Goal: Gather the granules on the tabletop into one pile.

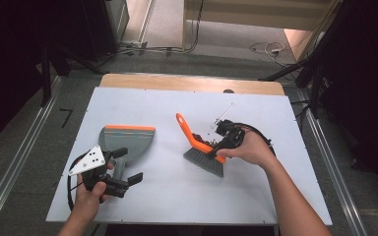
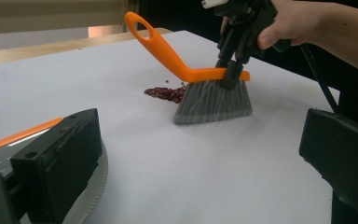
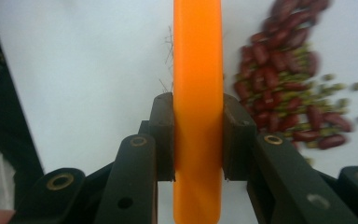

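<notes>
I have the right hand-held gripper (image 1: pixel 222 145) clamped on the brush (image 1: pixel 200 146), its two jaws pressed against either side of the orange spine just above the grey bristles (image 2: pixel 213 102). From the right gripper view the orange bar (image 3: pixel 198 107) runs straight up between the pads, with no gap on either side. The brush stands on the white counter (image 1: pixel 177 196) right of centre, bristles down and touching the surface, its looped handle rising up and away toward the far side.

Just behind the bristles lies a small heap of beans (image 2: pixel 165 93), dark red ones mixed with smaller green ones, loose on the counter and not in any container. In the right gripper view the beans (image 3: pixel 284 88) spread to the right of the brush.

The dustpan (image 1: pixel 126 142) lies flat on the left of the counter, well apart from the beans, its orange lip pointing to the far edge. I see nothing in its tray.

My left hand-held gripper (image 1: pixel 124 166) sits at the dustpan's handle with jaws spread wide; I cannot tell whether they touch it.
</notes>
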Action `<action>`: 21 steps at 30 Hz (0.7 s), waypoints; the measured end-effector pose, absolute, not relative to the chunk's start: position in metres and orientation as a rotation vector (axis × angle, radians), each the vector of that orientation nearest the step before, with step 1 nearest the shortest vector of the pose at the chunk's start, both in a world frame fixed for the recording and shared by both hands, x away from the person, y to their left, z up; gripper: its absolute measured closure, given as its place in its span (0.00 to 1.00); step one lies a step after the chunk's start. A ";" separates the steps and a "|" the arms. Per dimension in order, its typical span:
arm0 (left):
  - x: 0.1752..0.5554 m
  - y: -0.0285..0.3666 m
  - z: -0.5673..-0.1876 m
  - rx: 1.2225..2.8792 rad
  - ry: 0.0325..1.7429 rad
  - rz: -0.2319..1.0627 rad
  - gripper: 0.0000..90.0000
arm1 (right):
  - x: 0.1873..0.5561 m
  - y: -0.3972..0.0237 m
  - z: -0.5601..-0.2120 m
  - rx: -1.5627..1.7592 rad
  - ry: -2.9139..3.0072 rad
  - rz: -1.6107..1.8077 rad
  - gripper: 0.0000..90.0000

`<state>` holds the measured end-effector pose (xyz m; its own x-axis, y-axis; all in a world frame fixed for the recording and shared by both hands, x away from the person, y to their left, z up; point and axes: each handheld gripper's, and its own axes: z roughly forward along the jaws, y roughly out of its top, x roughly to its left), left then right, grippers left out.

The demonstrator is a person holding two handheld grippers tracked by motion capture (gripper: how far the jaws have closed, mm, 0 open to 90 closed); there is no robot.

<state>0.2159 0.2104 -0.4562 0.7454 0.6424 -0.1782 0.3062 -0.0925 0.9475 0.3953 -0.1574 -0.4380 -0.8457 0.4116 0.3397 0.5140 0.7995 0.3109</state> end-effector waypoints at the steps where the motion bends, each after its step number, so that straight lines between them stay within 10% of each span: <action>1: 0.216 0.211 -0.456 1.688 0.762 0.333 0.00 | 0.400 -0.159 -0.438 -0.723 -2.740 -0.588 0.76; 21: 0.216 0.212 -0.456 1.683 0.763 0.333 0.00 | 0.439 -0.162 -0.431 -0.747 -2.821 -0.596 0.76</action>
